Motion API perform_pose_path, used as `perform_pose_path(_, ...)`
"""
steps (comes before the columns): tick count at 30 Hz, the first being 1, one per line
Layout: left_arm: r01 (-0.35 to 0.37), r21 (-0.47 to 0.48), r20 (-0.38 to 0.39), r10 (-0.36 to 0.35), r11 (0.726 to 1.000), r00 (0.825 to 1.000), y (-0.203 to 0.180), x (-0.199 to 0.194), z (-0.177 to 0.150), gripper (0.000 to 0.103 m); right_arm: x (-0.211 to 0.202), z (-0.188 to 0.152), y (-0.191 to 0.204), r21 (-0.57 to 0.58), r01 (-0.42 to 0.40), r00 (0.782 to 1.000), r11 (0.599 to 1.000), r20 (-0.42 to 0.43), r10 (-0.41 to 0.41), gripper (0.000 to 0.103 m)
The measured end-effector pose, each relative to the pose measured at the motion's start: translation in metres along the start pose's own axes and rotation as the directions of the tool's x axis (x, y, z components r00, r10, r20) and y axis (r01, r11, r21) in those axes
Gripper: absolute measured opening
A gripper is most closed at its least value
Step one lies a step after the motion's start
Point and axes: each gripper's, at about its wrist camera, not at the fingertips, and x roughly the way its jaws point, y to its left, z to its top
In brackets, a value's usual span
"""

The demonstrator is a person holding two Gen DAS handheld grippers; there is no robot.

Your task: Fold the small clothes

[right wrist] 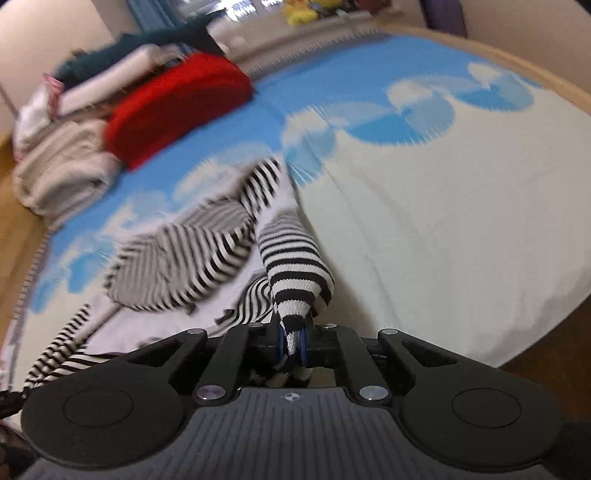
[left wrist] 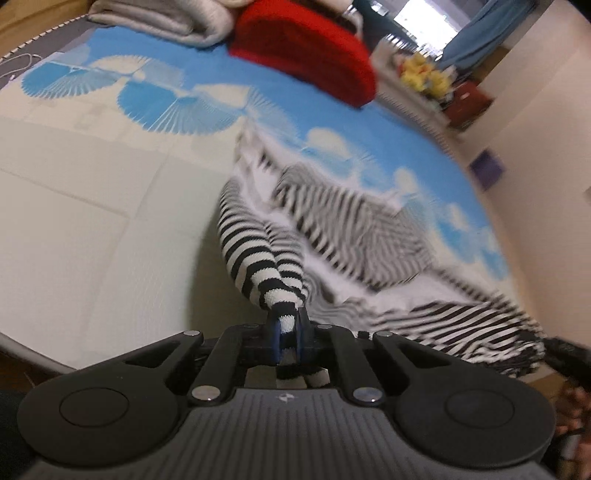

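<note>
A small black-and-white striped garment (left wrist: 351,229) lies partly spread on a bed with a blue-and-white cover (left wrist: 92,221). My left gripper (left wrist: 287,326) is shut on a bunched striped part of it, which rises from the bed into the jaws. In the right wrist view the same striped garment (right wrist: 184,266) trails to the left, and my right gripper (right wrist: 291,332) is shut on another bunched striped part. Both views are blurred by motion.
A folded red garment (left wrist: 306,51) and a folded grey-white pile (left wrist: 166,18) lie at the far side of the bed; they also show in the right wrist view, red (right wrist: 177,107) and grey-white (right wrist: 62,166). A shelf with yellow toys (left wrist: 424,74) stands beyond. Wooden floor (right wrist: 14,229) borders the bed.
</note>
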Motion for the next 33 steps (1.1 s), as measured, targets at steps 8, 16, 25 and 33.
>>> perform_pose_path(8,0.109,-0.056,0.017,-0.108,0.992,0.994,0.008,-0.038,0.033,0.008,-0.065,0.014,0.008,0.004,-0.130,0.991,0.992,0.029,0.130,0.007)
perform_pose_path(16,0.062,-0.216,-0.125,-0.090,0.975,0.988,0.070,0.111,0.114,0.009,0.081,0.085,0.009,0.067,-0.091,0.992,0.994,-0.078,0.097,0.007)
perform_pose_path(25,0.118,-0.242,-0.055,-0.135,0.963,0.989,0.096,0.155,0.140,0.048,0.207,0.107,-0.016,0.203,0.036,0.988,0.979,-0.153,-0.005,0.022)
perform_pose_path(33,0.096,0.231,-0.128,-0.068,0.968,0.989,0.041,0.140,0.110,0.078,0.169,0.120,-0.009,0.055,-0.079,0.997,0.995,-0.011,0.079,0.035)
